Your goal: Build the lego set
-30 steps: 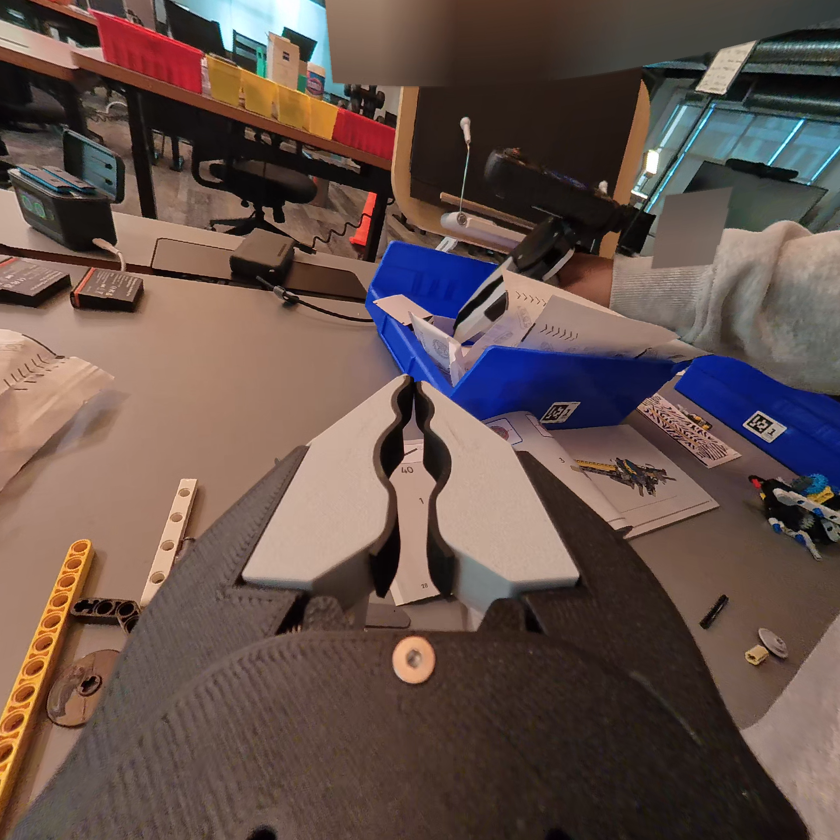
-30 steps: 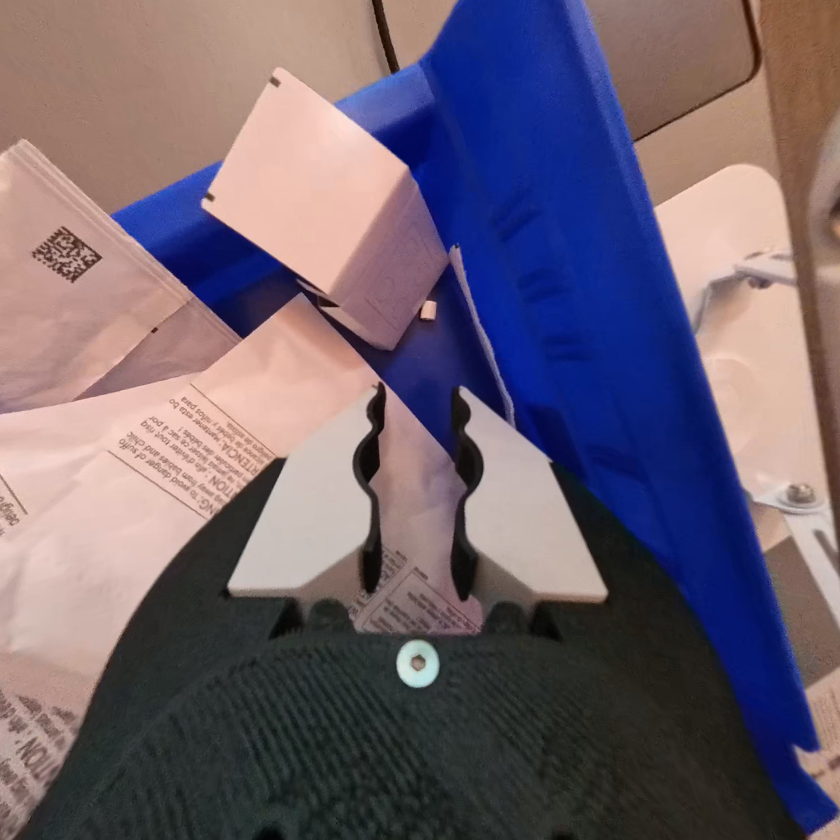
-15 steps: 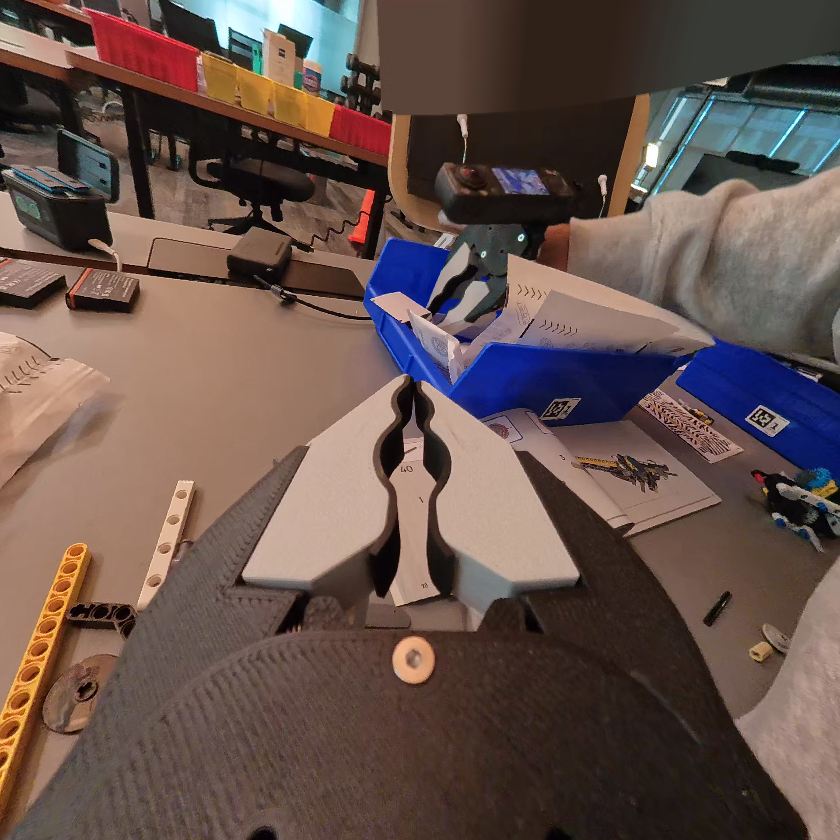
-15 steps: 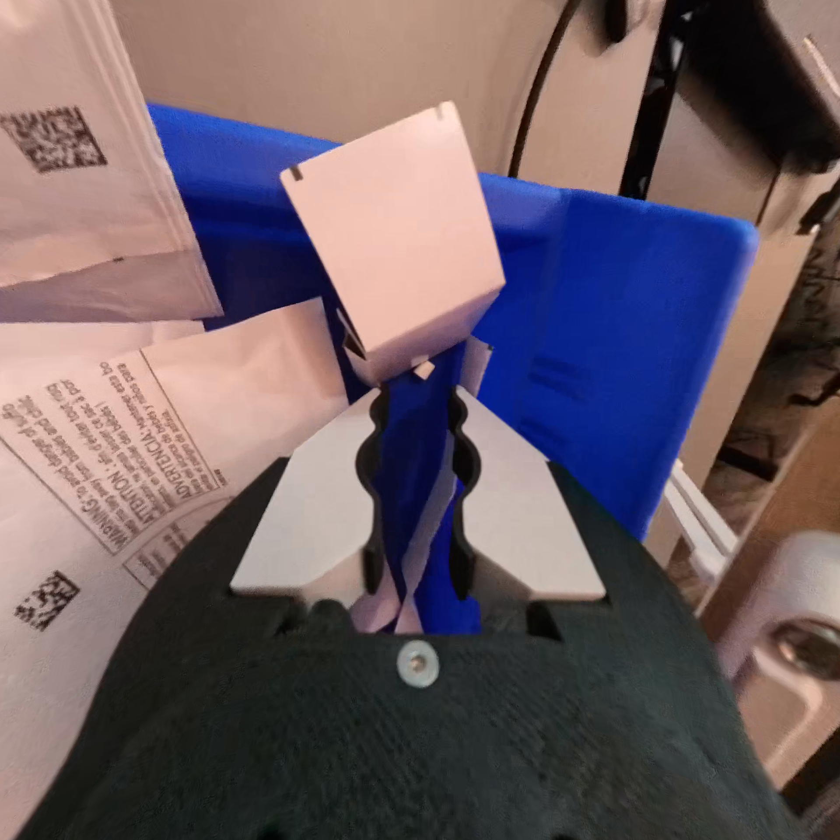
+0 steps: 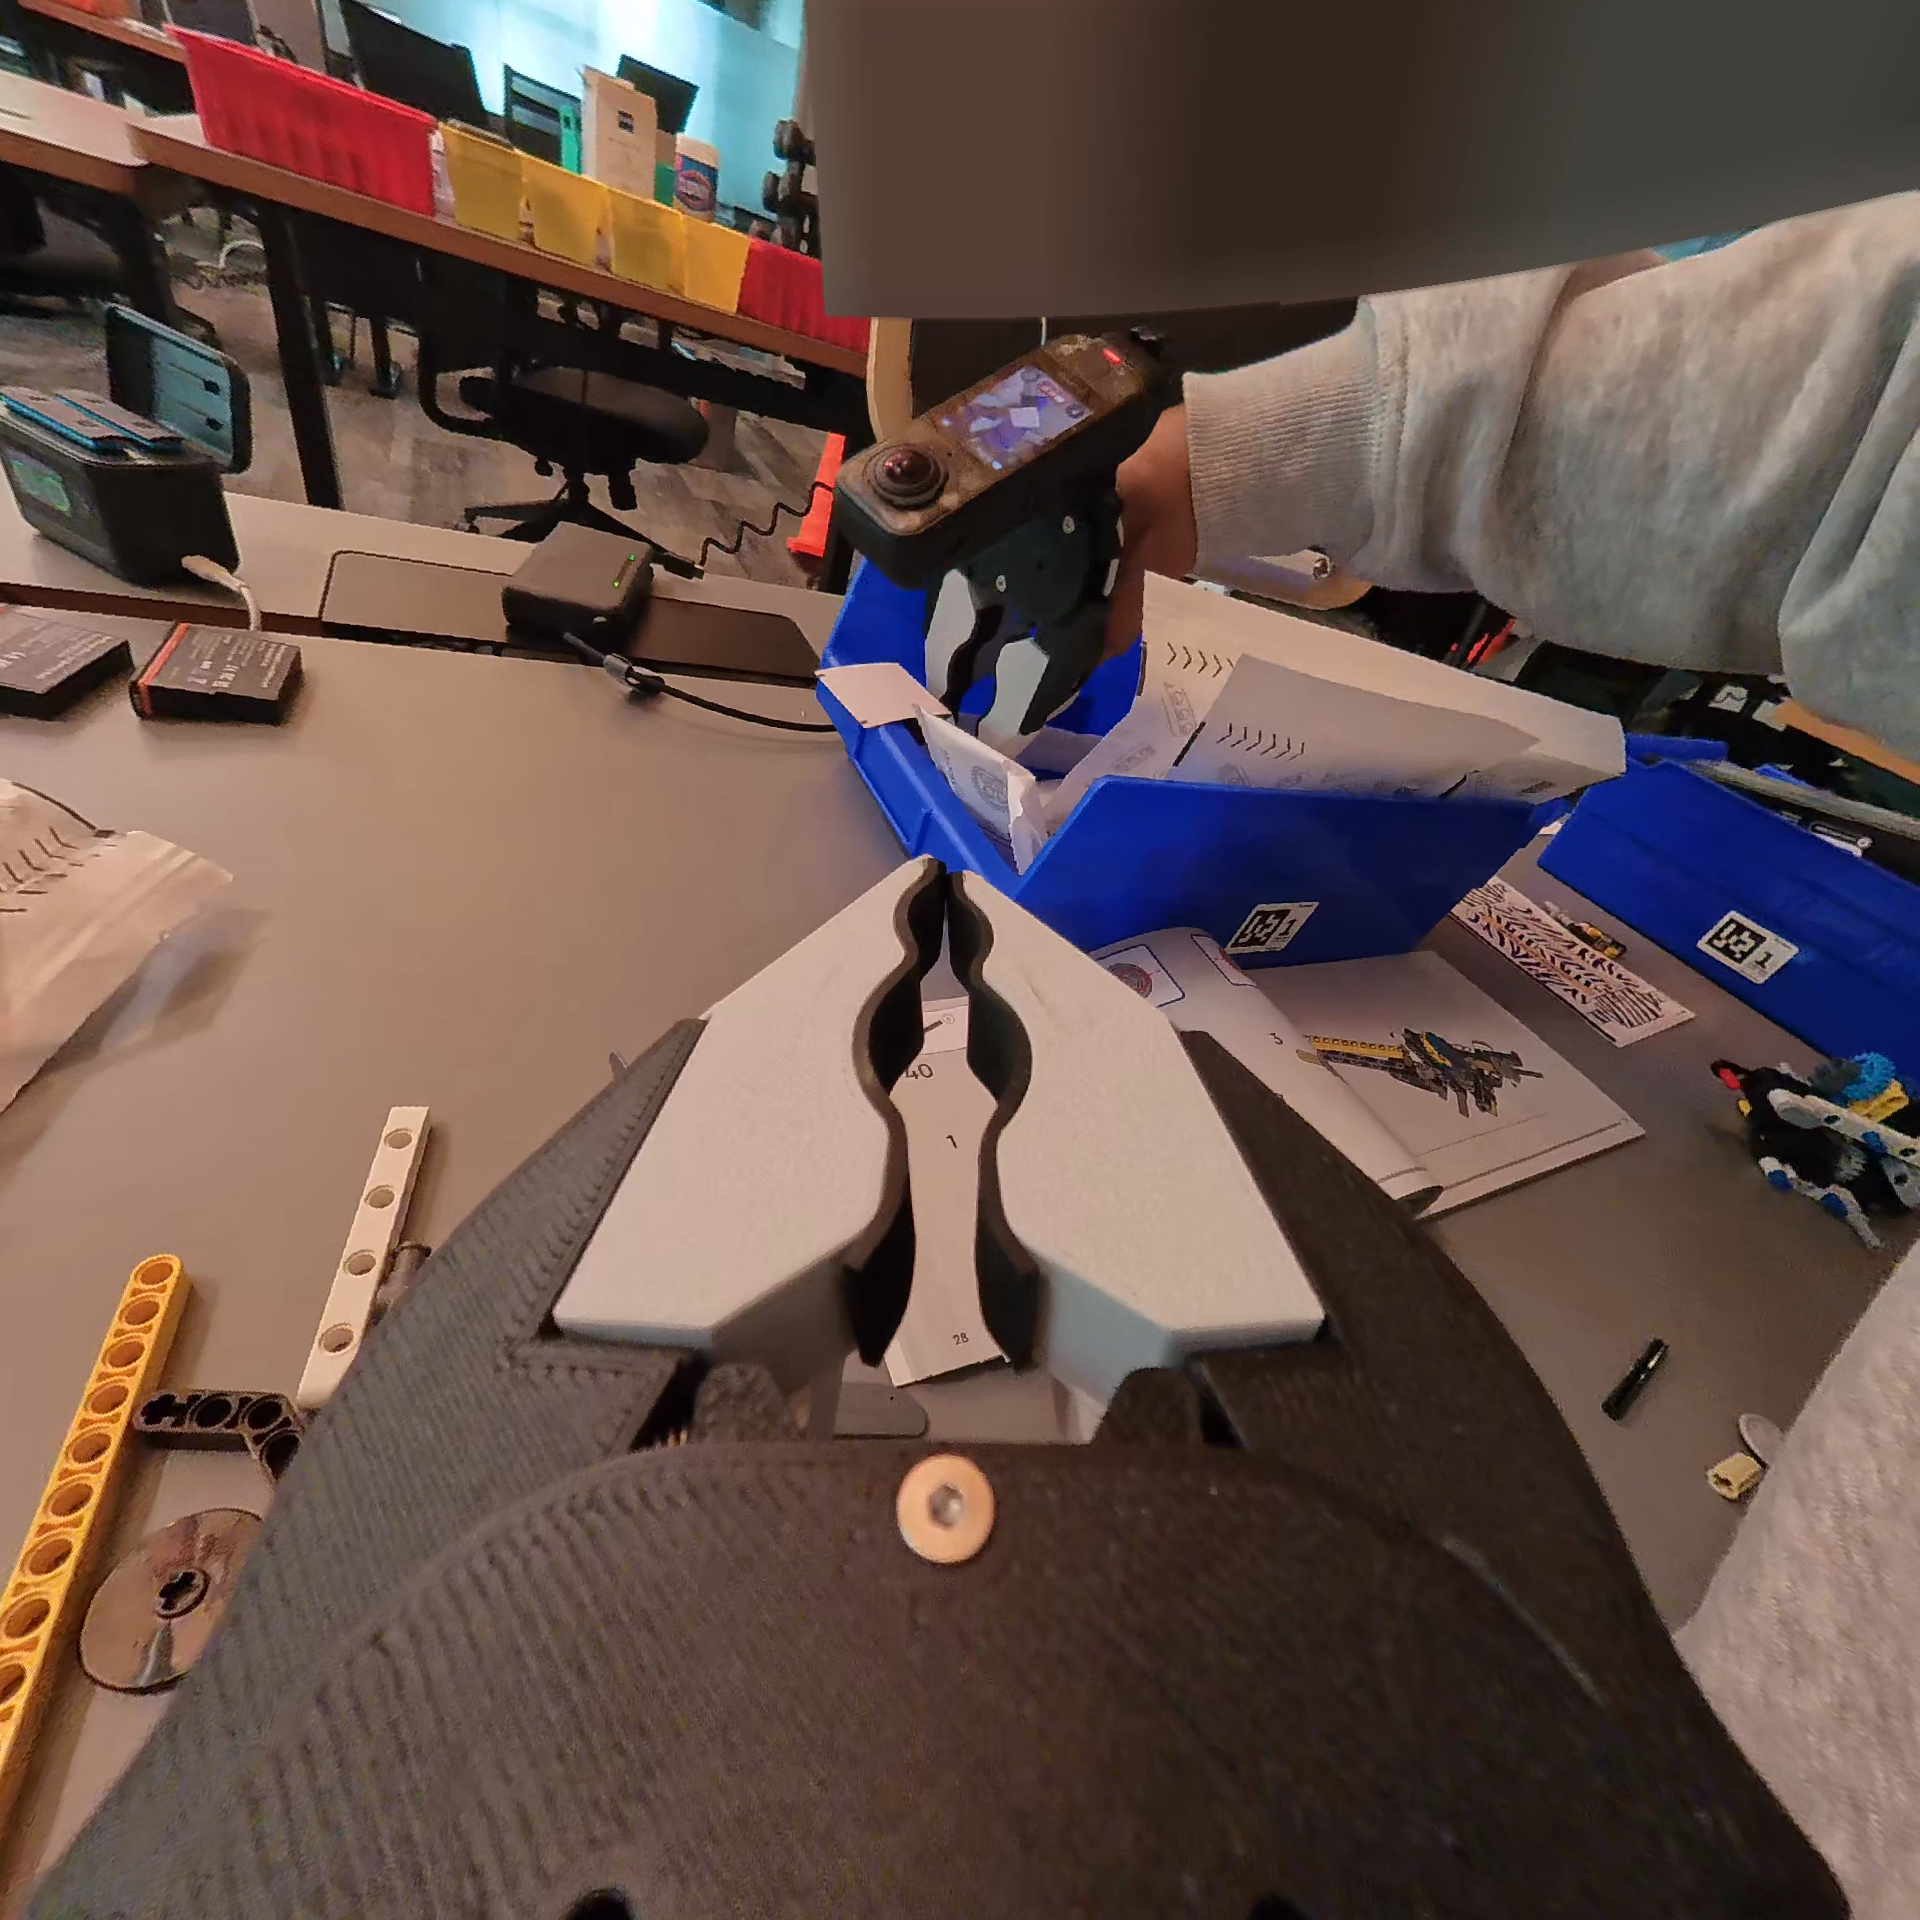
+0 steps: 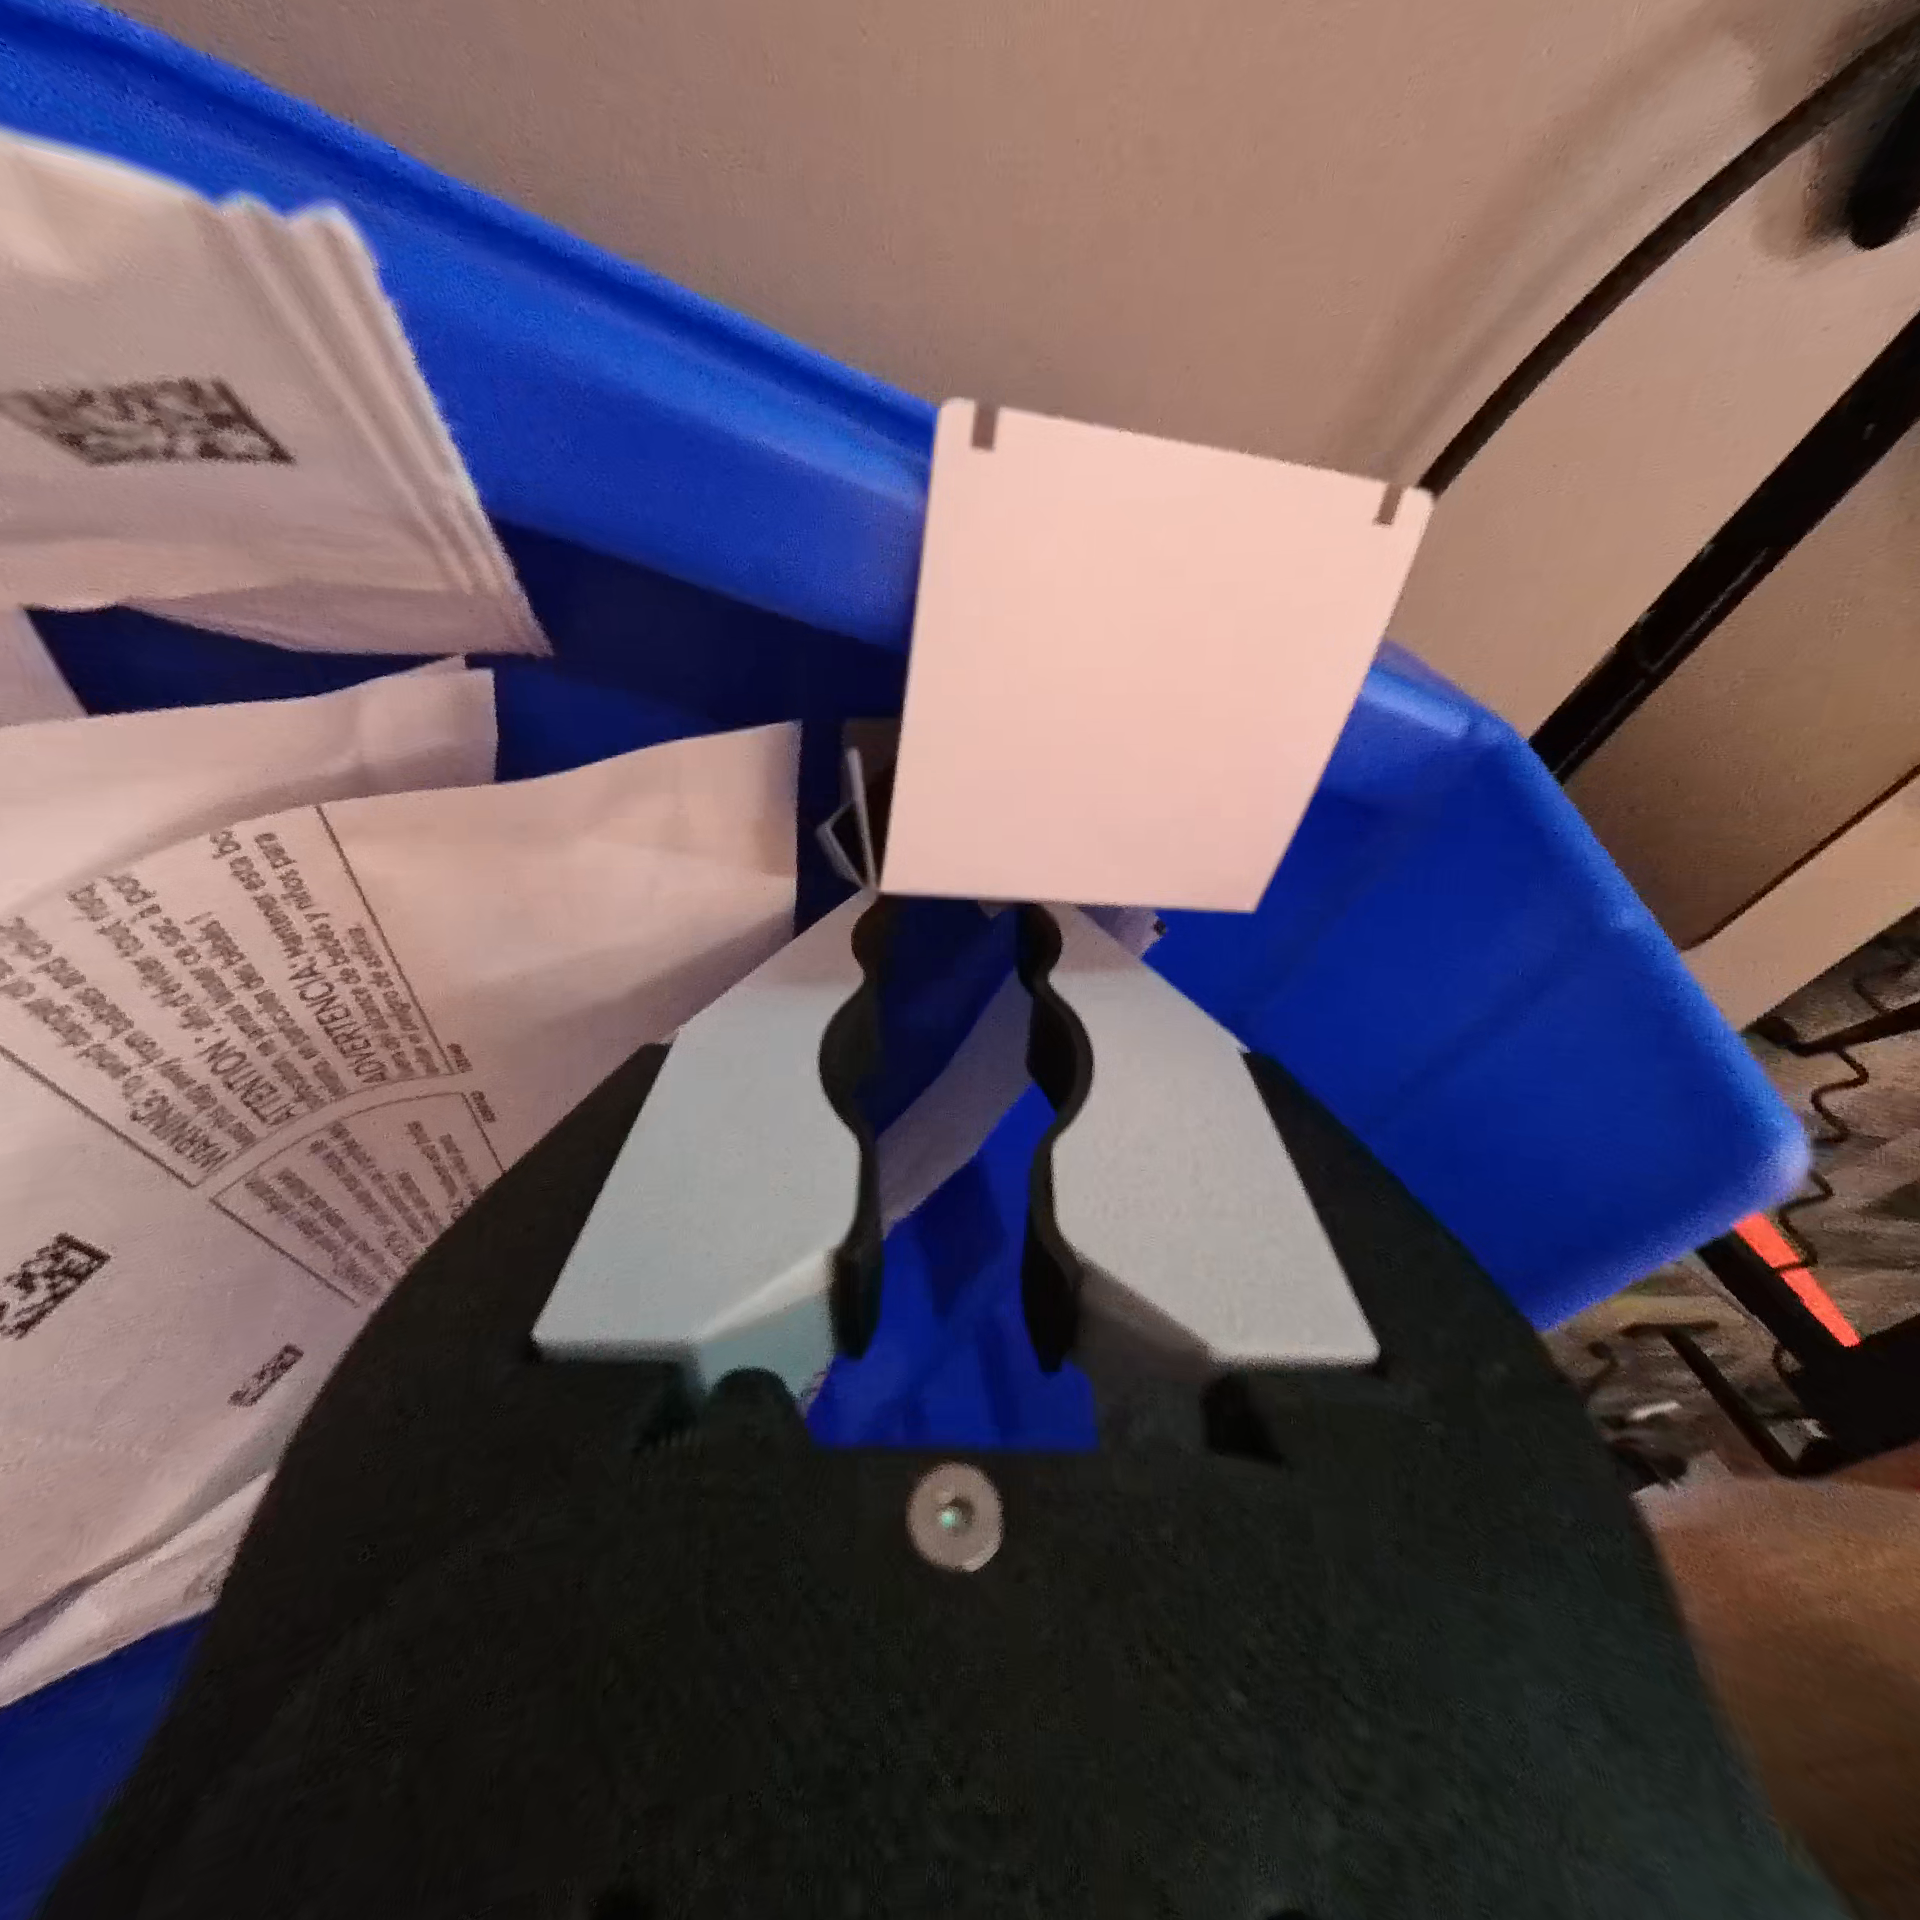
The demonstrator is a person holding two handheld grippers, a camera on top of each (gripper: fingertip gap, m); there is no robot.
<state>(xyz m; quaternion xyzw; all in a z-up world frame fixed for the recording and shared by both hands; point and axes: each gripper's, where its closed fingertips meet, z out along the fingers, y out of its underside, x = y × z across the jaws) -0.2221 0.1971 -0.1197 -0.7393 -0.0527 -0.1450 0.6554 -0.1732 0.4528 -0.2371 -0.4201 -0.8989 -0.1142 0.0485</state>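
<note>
Left tool (image 5: 948,883): fingers together at the tips, empty, over the open instruction booklet (image 5: 1455,1081) on the grey surface (image 5: 499,873). Right tool (image 6: 951,920): fingers apart, inside the blue bin (image 5: 1226,862) among white paper bags (image 6: 343,935), tips just below a small white box (image 6: 1132,665). Partly built lego model (image 5: 1839,1132) at surface's right; yellow beam (image 5: 83,1455) at left.

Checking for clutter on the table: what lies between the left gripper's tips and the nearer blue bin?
In the left wrist view, the open instruction booklet lies on the table between the left gripper and the blue bin, partly under the fingers.
</note>
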